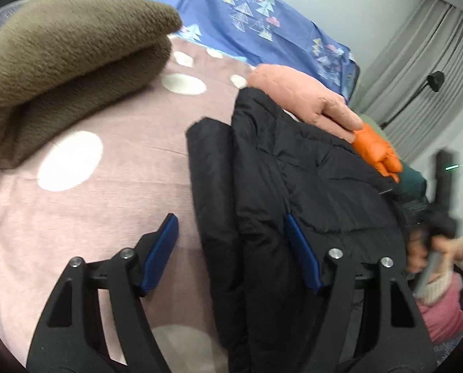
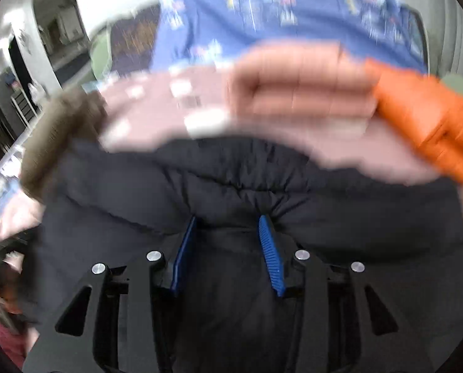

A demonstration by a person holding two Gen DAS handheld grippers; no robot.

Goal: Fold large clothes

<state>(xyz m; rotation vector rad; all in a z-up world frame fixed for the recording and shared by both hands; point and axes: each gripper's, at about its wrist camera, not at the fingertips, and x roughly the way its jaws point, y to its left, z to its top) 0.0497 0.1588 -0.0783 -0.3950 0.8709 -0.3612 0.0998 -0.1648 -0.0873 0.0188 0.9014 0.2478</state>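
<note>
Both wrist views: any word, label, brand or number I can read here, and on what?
None readable.
Blue sheet: only printed triangles and clouds, no letters.
Black puffer jacket: no label or logo showing.
Right wrist view: too blurred to tell.

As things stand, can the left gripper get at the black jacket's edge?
Probably yes: the left gripper stands open, the black jacket edge lies between its fingers, and nothing covers it.
</note>
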